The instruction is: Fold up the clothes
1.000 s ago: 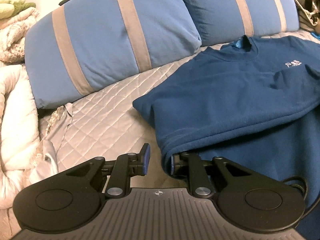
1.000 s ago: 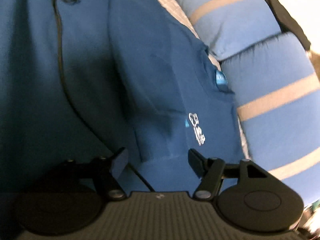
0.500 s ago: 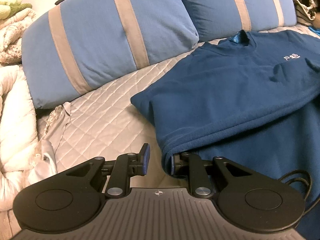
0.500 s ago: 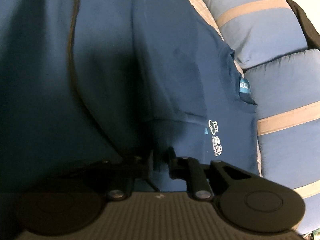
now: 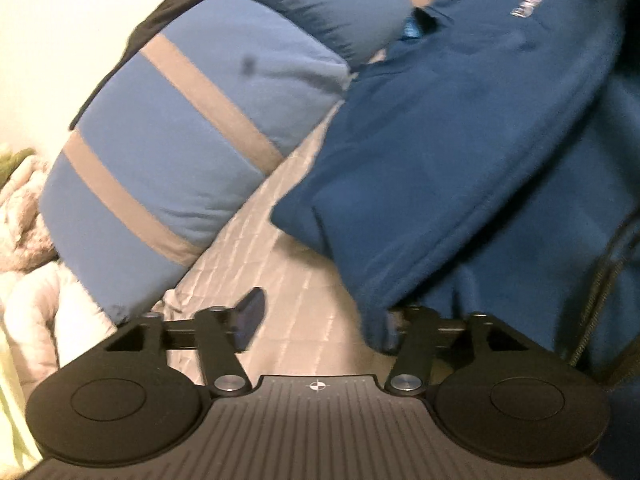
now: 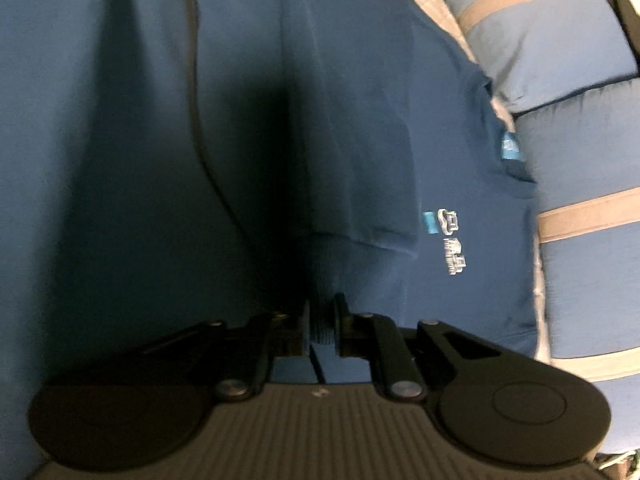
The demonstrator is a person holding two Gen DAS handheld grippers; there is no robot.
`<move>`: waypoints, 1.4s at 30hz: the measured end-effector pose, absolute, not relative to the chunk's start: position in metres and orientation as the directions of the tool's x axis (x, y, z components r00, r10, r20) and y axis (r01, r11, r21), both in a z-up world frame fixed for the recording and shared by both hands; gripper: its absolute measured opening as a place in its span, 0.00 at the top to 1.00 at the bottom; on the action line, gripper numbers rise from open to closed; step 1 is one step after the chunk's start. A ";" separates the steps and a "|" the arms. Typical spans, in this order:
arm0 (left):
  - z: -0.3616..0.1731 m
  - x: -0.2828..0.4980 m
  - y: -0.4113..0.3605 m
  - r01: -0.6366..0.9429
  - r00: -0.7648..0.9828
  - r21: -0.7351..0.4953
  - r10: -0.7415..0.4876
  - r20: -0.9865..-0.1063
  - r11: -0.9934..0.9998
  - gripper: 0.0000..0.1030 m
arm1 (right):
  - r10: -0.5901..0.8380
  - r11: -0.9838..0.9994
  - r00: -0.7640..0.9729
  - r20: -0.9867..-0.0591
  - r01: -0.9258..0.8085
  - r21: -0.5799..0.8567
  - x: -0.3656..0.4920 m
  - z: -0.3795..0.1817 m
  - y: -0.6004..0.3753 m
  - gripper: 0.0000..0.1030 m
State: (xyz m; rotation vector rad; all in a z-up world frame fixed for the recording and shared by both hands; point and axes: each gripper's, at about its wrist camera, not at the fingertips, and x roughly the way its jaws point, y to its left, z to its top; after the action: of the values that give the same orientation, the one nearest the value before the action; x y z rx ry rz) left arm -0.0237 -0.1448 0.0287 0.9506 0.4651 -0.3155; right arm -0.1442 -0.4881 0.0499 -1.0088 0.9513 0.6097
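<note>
Right tool (image 6: 322,320) pinches sweatshirt (image 6: 360,140) cuff; left tool (image 5: 320,320) gapes.

The left gripper (image 5: 320,320) now gapes far wider than a second ago, tilted, sweatshirt (image 5: 460,152) fabric draped over one finger. The right gripper (image 6: 322,322), open earlier, now pinches the ribbed cuff (image 6: 321,326).

I see a small white logo (image 6: 451,240) printed on the chest of the blue sweatshirt (image 6: 360,120), but I cannot read its letters. A light blue tag (image 6: 512,147) sits at the collar; its print is too blurred. In my left view the logo (image 5: 526,5) is just a smear.
</note>
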 end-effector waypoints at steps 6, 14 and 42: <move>0.051 -0.040 -0.136 0.515 0.818 0.619 -0.127 -0.560 0.593 0.32 | -0.034 0.469 0.573 -0.819 -0.714 -0.519 -0.152 0.063 -0.497 0.25; 0.103 -0.056 -0.096 0.568 0.729 0.444 -0.174 -0.662 0.693 0.31 | -0.014 0.714 0.693 -0.721 -0.497 -0.493 -0.157 0.109 -0.544 0.00; 0.270 -0.019 -0.205 0.466 0.852 0.215 -0.370 -0.371 0.858 0.23 | -0.472 0.881 0.795 -0.380 0.430 -0.195 -0.210 0.285 -0.755 0.00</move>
State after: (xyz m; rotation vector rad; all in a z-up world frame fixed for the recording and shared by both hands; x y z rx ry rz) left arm -0.0195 -0.2049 0.2698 0.3051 0.3267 -0.4469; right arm -0.2103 -0.7549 0.2854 -0.1007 0.4346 -0.4856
